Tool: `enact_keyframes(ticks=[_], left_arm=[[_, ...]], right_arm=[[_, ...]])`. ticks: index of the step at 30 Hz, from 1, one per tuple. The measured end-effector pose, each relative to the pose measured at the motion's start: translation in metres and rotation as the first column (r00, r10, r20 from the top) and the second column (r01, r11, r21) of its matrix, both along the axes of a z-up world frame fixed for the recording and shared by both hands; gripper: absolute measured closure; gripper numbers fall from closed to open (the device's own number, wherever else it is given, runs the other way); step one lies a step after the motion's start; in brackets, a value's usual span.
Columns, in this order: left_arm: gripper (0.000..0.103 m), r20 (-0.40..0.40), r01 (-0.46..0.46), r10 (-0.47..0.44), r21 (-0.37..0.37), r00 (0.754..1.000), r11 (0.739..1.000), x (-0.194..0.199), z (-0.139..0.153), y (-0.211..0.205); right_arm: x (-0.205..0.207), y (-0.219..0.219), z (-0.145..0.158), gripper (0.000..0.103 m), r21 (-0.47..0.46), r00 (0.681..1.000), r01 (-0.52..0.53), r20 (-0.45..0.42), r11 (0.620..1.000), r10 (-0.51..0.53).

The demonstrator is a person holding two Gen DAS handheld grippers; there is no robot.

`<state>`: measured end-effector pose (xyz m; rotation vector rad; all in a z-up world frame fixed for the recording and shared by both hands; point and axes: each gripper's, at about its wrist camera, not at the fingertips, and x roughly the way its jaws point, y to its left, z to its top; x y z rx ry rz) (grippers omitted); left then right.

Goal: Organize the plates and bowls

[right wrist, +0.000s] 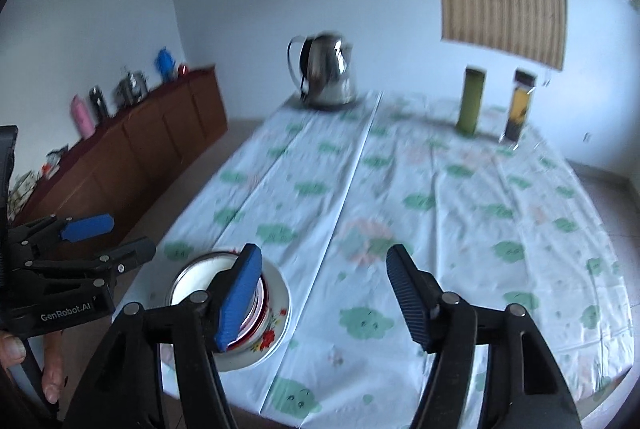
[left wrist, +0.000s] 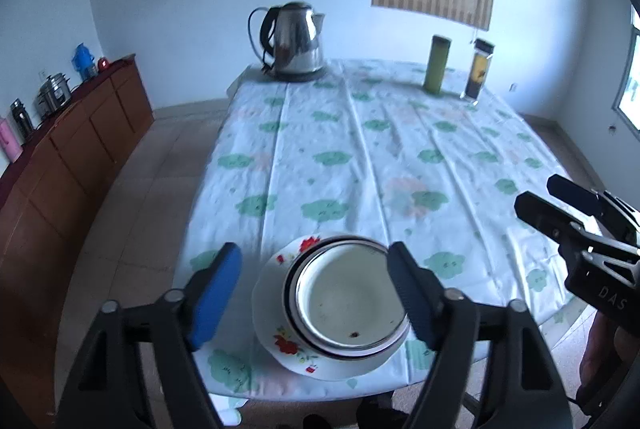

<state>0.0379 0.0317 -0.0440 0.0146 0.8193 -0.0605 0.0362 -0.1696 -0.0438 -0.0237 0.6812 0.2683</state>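
Sideboard (left wrist: 80, 133): a brown wooden cabinet along the left wall, with flasks and a pot on top, well apart from the work.
Left gripper (left wrist: 314, 293): its blue-padded fingers stand apart, one on each side of the stacked dishes, clamped on nothing.
Plate (left wrist: 272, 285): white with red flowers, lying flat near the front edge of the counter (left wrist: 360, 149), which is covered in a cloth printed with green clouds.
Bowls (left wrist: 348, 297): nested white bowls with dark and red rims sit upright on the plate; the top one has a small dark speck inside.
Kettle (left wrist: 294, 43): steel, standing at the far end of the counter.
Two bottles (left wrist: 438, 65): a green one and a dark-capped one, far right of the kettle.
Right gripper (right wrist: 322, 293): fingers apart, empty, hovering over bare cloth just right of the stack.
Step in hand: the dishes look already gathered into one pile, so this seems a late or finishing stage.
Next move: probably either backing both grippers away, or closing the left one gently on the bowl rim to shift the pile; a tilted grip could topple the nested bowls.
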Motion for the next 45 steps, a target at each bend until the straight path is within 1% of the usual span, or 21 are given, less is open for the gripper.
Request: enact_keyframes(ticks=[1,3,6,11,17,21,28,45], left_arm=[[0.014,0.014,0.003,-0.003,0.001,1.0,1.0,-0.002,0.003,-0.001],[0.009,0.039,0.006,-0.006,0.002,0.999,1.0,-0.004,0.007,-0.001],[0.009,0.045,0.017,-0.017,0.0,0.999,1.0,-0.007,0.009,-0.002],[0.009,0.055,0.03,-0.031,0.009,0.998,0.999,-0.011,0.011,-0.001],[0.009,0.073,0.046,-0.047,0.019,0.996,0.999,-0.016,0.015,0.0],[0.009,0.073,0.053,-0.054,0.021,0.996,0.998,-0.017,0.015,-0.001],[0.009,0.068,0.071,-0.073,0.025,0.995,0.997,-0.014,0.015,-0.002],[0.009,0.062,0.078,-0.08,0.035,0.995,0.996,-0.009,0.014,-0.005]], right_arm=[[-0.004,-0.001,0.004,0.035,0.001,1.0,0.008,0.019,1.0,-0.008],[-0.01,-0.001,0.009,0.035,0.004,0.999,0.019,0.047,1.0,-0.019],[-0.017,-0.002,0.013,0.034,0.001,0.997,0.038,0.063,0.999,-0.038],[-0.024,-0.004,0.014,0.034,0.019,0.996,0.065,0.065,0.998,-0.066],[-0.033,0.0,0.02,0.034,0.014,0.993,0.074,0.094,0.997,-0.075],[-0.037,0.0,0.021,0.034,0.016,0.992,0.085,0.093,0.996,-0.086],[-0.036,0.0,0.019,0.034,0.01,0.991,0.096,0.088,0.995,-0.097],[-0.034,0.001,0.019,0.034,0.014,0.991,0.098,0.086,0.995,-0.098]])
